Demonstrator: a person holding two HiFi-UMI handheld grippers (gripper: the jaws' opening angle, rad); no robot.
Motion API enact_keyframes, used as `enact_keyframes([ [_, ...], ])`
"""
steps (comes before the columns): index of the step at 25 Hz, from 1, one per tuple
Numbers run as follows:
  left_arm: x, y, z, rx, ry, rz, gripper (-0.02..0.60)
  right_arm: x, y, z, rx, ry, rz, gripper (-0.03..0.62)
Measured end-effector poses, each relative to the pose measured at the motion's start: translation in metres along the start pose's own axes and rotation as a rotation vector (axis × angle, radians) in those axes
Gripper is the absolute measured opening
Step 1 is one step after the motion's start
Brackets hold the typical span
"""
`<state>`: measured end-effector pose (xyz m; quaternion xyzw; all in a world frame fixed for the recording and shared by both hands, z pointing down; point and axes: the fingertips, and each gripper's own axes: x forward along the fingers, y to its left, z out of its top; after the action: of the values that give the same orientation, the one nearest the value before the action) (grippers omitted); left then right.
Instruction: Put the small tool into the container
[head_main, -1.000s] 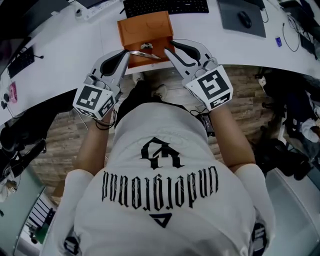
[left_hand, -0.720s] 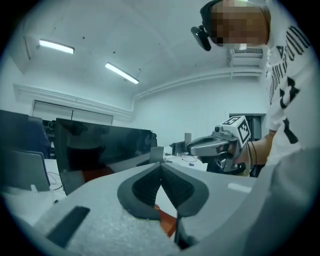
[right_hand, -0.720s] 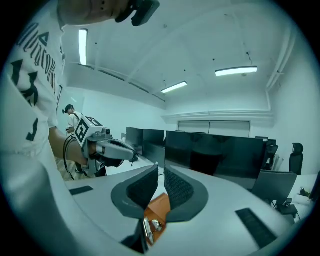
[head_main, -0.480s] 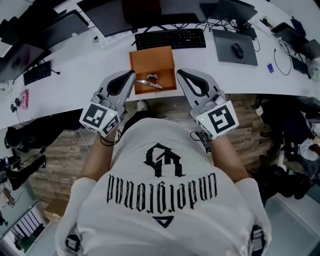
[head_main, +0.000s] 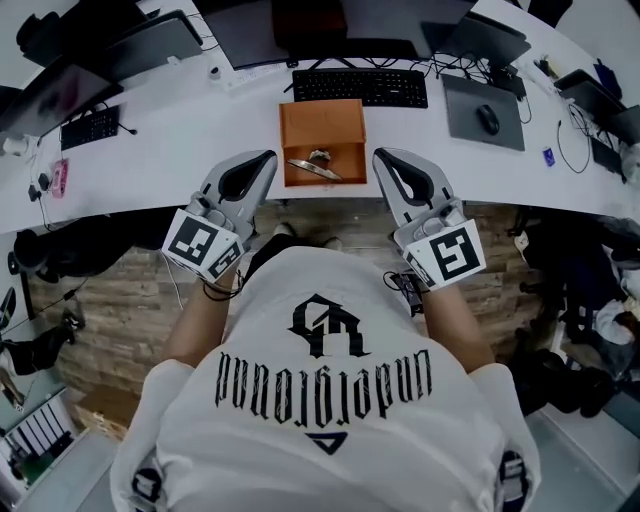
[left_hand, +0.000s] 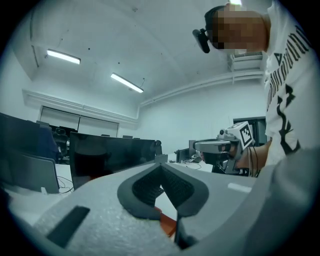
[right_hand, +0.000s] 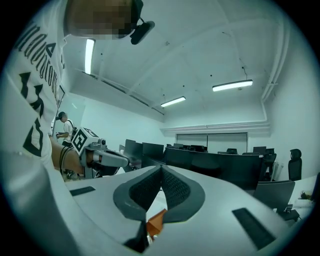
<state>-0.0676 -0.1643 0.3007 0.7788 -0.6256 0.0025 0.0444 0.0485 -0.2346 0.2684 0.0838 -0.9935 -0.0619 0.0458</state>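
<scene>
An orange open box (head_main: 322, 120) sits on the white desk (head_main: 200, 130) near its front edge. A small metal tool (head_main: 314, 169) lies inside the box, with a second small metal piece (head_main: 319, 155) next to it. My left gripper (head_main: 266, 158) hovers just left of the box, shut and empty. Just right of the box is my right gripper (head_main: 382, 157), also shut with nothing in it. A sliver of the orange box (right_hand: 156, 220) shows below the closed jaws in the right gripper view, and the orange box (left_hand: 168, 226) likewise in the left gripper view.
A black keyboard (head_main: 360, 86) lies behind the box. A grey mouse pad with a mouse (head_main: 487, 119) is at the right, with cables beyond it. Monitors (head_main: 150, 45) stand along the back of the desk. The desk's front edge runs just under both grippers.
Both grippers have drawn back from the box to its two sides. The right gripper's jaws closed. The tool stays in the box. The head view has shifted, showing more of the desk.
</scene>
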Motion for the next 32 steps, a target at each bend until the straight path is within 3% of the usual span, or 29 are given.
enact_keyframes([
  [7, -0.032, 0.006, -0.001, -0.002, -0.009, -0.041, 0.014, -0.002, 0.031, 0.013, -0.004, -0.06, -0.057, 0.014],
  [14, -0.101, 0.016, -0.009, -0.011, 0.015, -0.079, 0.014, 0.014, 0.083, 0.02, 0.015, -0.048, -0.09, 0.014],
  [22, -0.191, 0.03, -0.024, -0.034, 0.03, -0.126, 0.014, 0.03, 0.171, 0.021, 0.039, -0.015, -0.118, 0.014],
  [32, -0.243, 0.008, -0.038, -0.038, 0.038, -0.247, 0.014, 0.008, 0.245, 0.017, 0.043, 0.033, -0.172, 0.014],
])
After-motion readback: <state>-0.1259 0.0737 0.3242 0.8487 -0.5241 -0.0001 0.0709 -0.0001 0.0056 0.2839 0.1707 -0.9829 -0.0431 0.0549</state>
